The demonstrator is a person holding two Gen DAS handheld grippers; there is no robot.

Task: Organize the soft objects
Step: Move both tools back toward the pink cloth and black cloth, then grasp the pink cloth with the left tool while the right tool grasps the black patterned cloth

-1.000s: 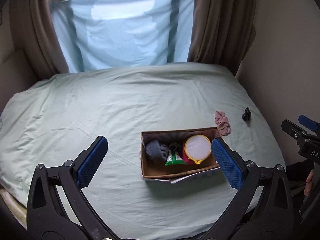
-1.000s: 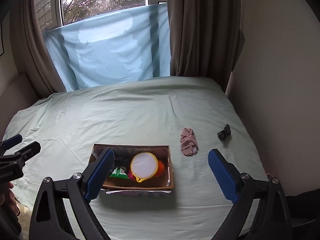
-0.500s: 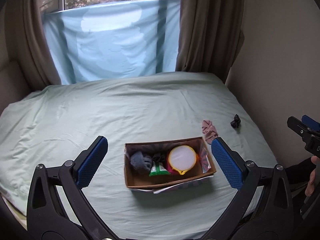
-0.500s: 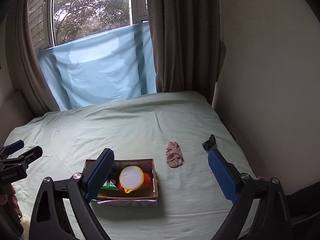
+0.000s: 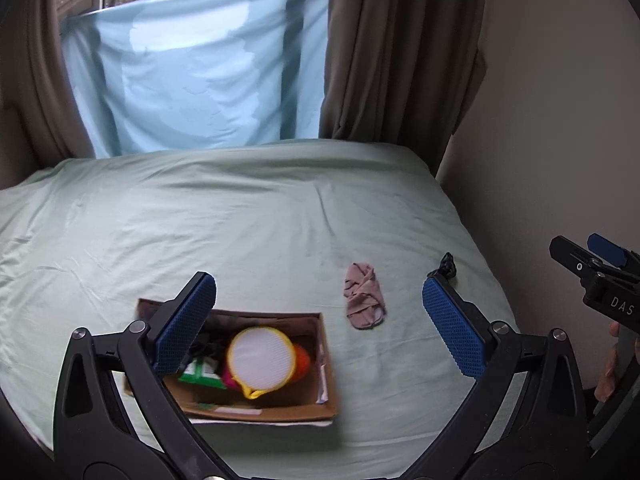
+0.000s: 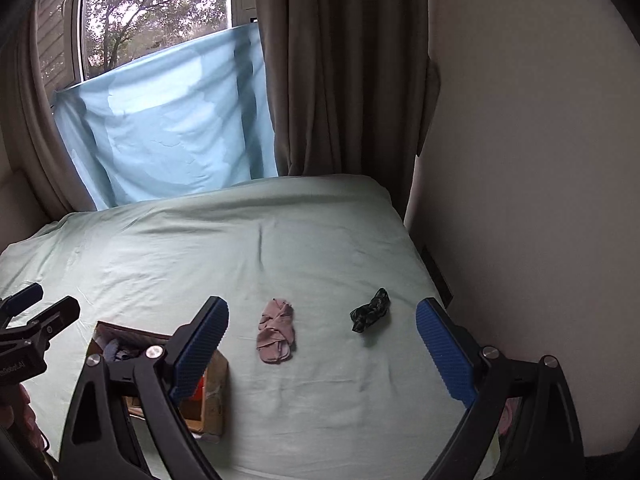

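obstacles: cardboard box [image 5: 256,364] left, wall [image 6: 532,184] right | free: bare sheet [image 6: 248,252] around pink sock [image 6: 276,332] and black sock [image 6: 370,314] — well apart

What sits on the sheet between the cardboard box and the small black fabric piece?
The pink folded sock lies between the cardboard box and the black fabric piece, with bare sheet either side. The right wrist view shows it best.

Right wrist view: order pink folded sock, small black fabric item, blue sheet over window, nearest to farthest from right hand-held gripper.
From the right hand-held gripper:
1. Pink folded sock, on the bed between the fingers, left of centre.
2. Small black fabric item, further up, toward the right finger.
3. Blue sheet over the window, beyond the bed.
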